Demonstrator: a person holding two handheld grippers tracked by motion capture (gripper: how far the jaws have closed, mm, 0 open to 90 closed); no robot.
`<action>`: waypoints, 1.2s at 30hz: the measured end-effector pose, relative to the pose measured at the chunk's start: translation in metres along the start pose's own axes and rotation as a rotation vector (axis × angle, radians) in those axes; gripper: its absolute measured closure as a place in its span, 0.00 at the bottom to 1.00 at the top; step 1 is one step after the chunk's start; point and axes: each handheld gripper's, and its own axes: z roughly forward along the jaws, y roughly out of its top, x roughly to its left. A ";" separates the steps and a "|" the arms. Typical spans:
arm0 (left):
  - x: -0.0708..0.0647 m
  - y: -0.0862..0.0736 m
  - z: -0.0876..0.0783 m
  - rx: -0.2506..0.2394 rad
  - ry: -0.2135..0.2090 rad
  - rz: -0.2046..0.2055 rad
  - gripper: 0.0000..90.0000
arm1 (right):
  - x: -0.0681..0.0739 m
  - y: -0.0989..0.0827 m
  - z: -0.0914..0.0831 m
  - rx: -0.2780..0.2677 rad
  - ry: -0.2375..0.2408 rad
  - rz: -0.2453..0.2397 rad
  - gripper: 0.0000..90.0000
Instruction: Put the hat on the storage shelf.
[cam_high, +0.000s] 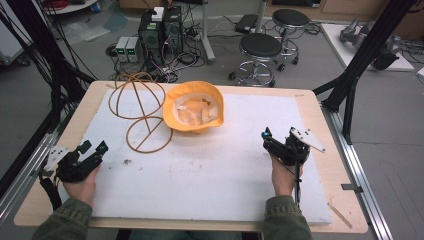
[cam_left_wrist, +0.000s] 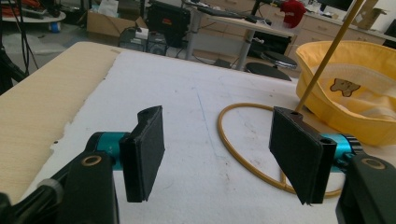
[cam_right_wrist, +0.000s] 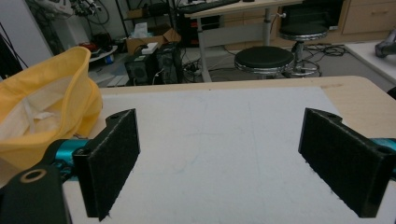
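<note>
A yellow bucket hat (cam_high: 194, 106) lies upside down on the white board (cam_high: 215, 165) at the back middle, its pale lining up. It is at the right in the left gripper view (cam_left_wrist: 355, 88) and at the left in the right gripper view (cam_right_wrist: 46, 112). A tan wire frame of hoops (cam_high: 141, 110) stands left of the hat, one hoop flat on the board (cam_left_wrist: 243, 144). My left gripper (cam_high: 93, 148) rests open near the board's left edge, nothing between its pads (cam_left_wrist: 144, 151). My right gripper (cam_high: 278, 139) is open at the right, jaws wide, holding nothing.
The board lies on a wooden table (cam_high: 90, 100). Beyond the table's far edge are two black stools (cam_high: 260, 50), computer boxes (cam_high: 160, 30) and tangled cables on the floor. Black frame posts (cam_high: 365, 55) stand at both sides. Small dark specks (cam_high: 127, 161) dot the board.
</note>
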 end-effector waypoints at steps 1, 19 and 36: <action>0.000 0.000 0.000 0.001 -0.001 0.001 0.40 | 0.001 0.003 0.003 0.002 0.006 0.009 0.13; -0.001 0.000 0.000 0.001 -0.006 -0.002 0.40 | 0.033 0.036 0.054 0.063 0.114 -0.032 0.12; -0.002 0.000 0.001 0.000 -0.013 -0.011 0.40 | 0.052 0.060 0.100 0.131 0.185 -0.015 0.12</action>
